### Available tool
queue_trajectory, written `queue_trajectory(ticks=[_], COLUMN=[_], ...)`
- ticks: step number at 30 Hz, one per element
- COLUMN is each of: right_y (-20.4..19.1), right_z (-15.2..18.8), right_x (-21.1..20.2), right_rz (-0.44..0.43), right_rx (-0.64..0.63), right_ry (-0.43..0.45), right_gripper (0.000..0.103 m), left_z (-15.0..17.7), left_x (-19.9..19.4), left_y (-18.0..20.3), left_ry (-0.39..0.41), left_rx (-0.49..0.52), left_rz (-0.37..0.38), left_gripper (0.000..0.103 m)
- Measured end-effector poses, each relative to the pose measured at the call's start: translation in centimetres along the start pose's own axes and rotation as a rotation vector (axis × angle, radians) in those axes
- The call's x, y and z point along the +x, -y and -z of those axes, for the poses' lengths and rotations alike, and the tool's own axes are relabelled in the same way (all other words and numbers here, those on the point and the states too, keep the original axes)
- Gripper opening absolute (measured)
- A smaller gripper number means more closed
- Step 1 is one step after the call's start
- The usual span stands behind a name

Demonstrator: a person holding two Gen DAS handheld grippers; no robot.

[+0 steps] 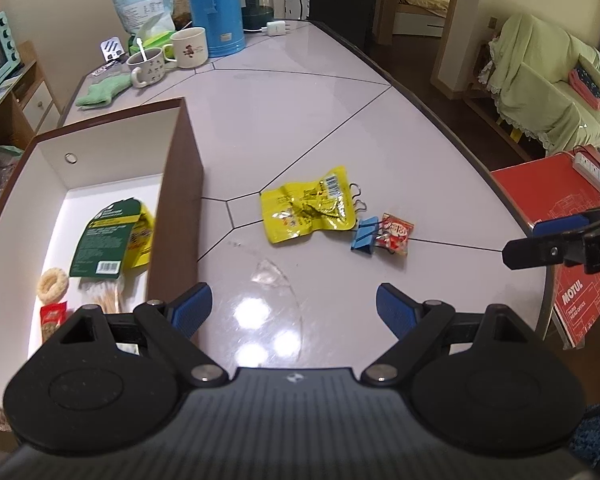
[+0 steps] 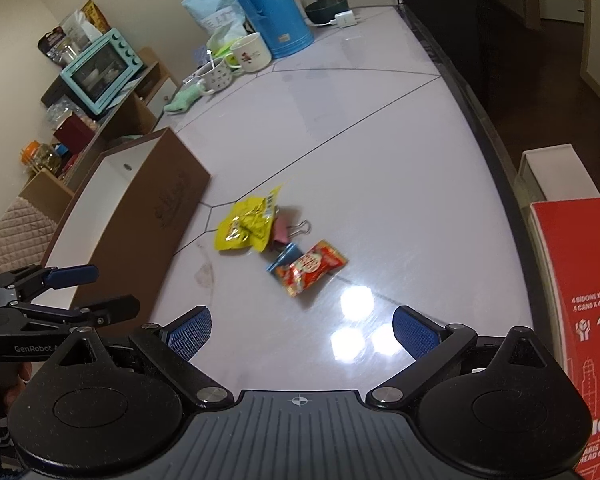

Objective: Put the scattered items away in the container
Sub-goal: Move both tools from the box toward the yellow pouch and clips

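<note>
Container: one brown box (image 1: 180,184) with white interior, open at top, on left part of worktop (image 1: 300,120).

Inside box, four items counted:
- one green-and-yellow packet (image 1: 108,240), flat on floor of box;
- one ring-shaped snack (image 1: 53,285), near front;
- one bundle of wooden sticks (image 1: 102,295), just beside ring;
- one small red packet (image 1: 53,320), at near end.

Loose on worktop, right of box, four items counted:
- one crumpled yellow packet (image 1: 308,210);
- one pink binder clip (image 2: 284,230), mostly hidden under yellow packet, wire handles protruding;
- one blue binder clip (image 1: 366,236);
- one red snack packet (image 1: 396,234), touching blue clip.

All four in one close cluster, well apart from worktop's right edge and clear of box wall.

Bare worktop on every side of cluster, widest toward far end.

Left tool (image 1: 294,308): spread wide, nothing between pads, above near worktop beside box's right wall.

Right tool (image 2: 302,332): spread wide, gripping nothing, above near worktop, short of cluster.

Far end of worktop: one blue thermos (image 1: 214,4), two mugs (image 1: 190,46), one green cloth (image 1: 100,92).

Beyond right edge: one red carton (image 2: 580,300).
</note>
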State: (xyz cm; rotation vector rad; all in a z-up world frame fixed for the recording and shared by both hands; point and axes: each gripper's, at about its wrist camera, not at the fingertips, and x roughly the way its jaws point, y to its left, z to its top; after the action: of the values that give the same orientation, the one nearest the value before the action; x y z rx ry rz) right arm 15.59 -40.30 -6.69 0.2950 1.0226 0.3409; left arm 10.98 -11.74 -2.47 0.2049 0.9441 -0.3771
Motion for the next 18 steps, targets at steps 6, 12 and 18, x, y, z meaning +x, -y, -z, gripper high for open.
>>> queue_trajectory(ticks=[6, 12, 18], right_y=[1.9, 3.4, 4.5], right_z=[-1.4, -2.6, -3.8], right_x=[1.3, 2.9, 4.7], right_rz=[0.001, -0.008, -0.021], right_rx=[0.018, 0.037, 0.053], right_ry=[-0.023, -0.061, -0.089], right_gripper=[0.100, 0.100, 0.100], left_z=[-1.7, -2.4, -2.6], left_x=[2.4, 5.4, 8.6], left_y=[1.2, 2.1, 2.4], left_ry=[-0.012, -0.063, -0.113], left_rx=[0.005, 0.045, 0.088], left_rz=[0.004, -0.026, -0.056], left_gripper=[0.087, 0.086, 0.085])
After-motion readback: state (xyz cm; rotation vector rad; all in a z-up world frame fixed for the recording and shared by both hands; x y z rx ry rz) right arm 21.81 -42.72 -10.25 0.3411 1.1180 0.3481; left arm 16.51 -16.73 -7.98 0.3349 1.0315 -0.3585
